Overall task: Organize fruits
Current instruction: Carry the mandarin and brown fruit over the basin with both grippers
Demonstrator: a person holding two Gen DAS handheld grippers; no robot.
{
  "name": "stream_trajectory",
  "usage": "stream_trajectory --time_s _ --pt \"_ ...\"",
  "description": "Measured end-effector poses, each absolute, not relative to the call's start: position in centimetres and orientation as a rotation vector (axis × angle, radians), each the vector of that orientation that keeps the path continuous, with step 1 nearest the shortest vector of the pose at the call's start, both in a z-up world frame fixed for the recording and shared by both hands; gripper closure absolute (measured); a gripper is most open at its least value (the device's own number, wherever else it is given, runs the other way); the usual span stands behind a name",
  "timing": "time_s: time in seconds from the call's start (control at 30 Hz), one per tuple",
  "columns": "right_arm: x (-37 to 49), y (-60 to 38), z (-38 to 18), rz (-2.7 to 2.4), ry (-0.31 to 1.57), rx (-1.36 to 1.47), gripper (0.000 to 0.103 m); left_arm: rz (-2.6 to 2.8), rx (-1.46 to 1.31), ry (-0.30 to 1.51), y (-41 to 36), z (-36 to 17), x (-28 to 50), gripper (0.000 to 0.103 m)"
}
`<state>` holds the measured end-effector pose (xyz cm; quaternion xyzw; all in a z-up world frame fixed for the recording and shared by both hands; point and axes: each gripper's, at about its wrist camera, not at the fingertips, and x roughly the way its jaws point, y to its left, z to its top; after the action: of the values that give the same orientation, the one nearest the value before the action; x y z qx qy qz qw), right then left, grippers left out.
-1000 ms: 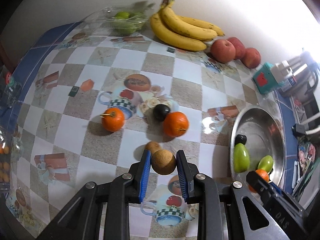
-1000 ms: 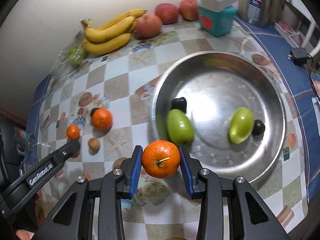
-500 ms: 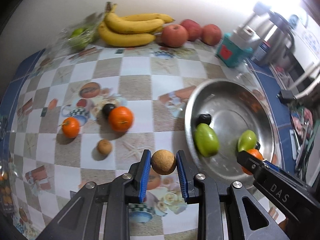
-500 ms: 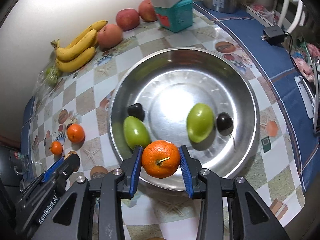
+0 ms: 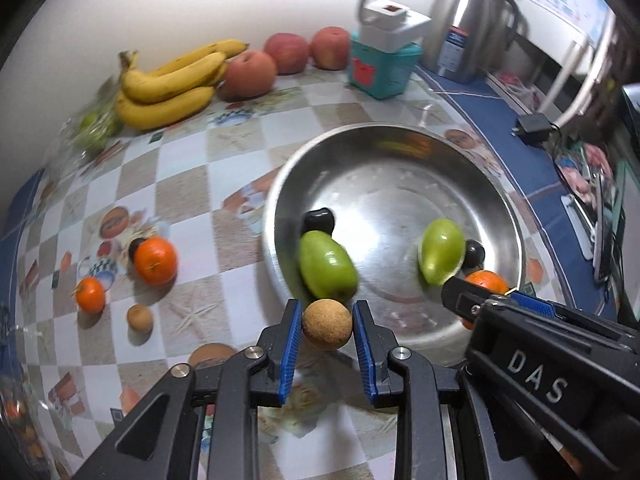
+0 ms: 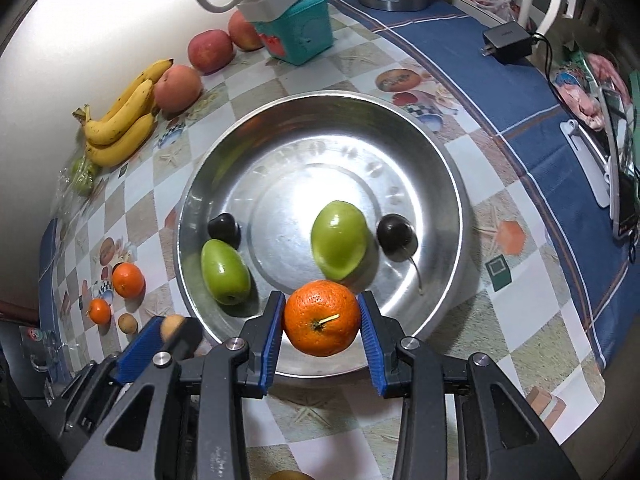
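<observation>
I count three orange mandarins: one (image 6: 321, 317) between my right fingers and two (image 6: 128, 279) (image 6: 99, 311) on the bench. There are two round brown fruits (image 5: 327, 323) (image 5: 140, 318), two oval green fruits (image 6: 225, 277) (image 6: 339, 239), two small black fruits (image 6: 224, 226) (image 6: 397, 236), three red apples (image 5: 247, 73) (image 5: 286, 53) (image 5: 330, 47), one bunch of yellow bananas (image 5: 170, 84) and one round steel bowl (image 6: 448, 168).

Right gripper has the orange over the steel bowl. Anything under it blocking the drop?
Nothing visible does. The orange hangs over bare metal at the bowl's near rim, clear of both green fruits further in.
</observation>
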<state>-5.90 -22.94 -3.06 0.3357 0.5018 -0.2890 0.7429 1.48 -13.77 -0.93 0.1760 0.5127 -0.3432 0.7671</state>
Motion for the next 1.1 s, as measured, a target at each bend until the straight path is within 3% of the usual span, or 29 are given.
stream_trajectory --time_s 1.1 --pt "-5.7 -24.2 -6.8 -0.649 1.197 0.811 0.064 -0.785 0.435 1.125 -15.7 -4.0 0.9 0.074"
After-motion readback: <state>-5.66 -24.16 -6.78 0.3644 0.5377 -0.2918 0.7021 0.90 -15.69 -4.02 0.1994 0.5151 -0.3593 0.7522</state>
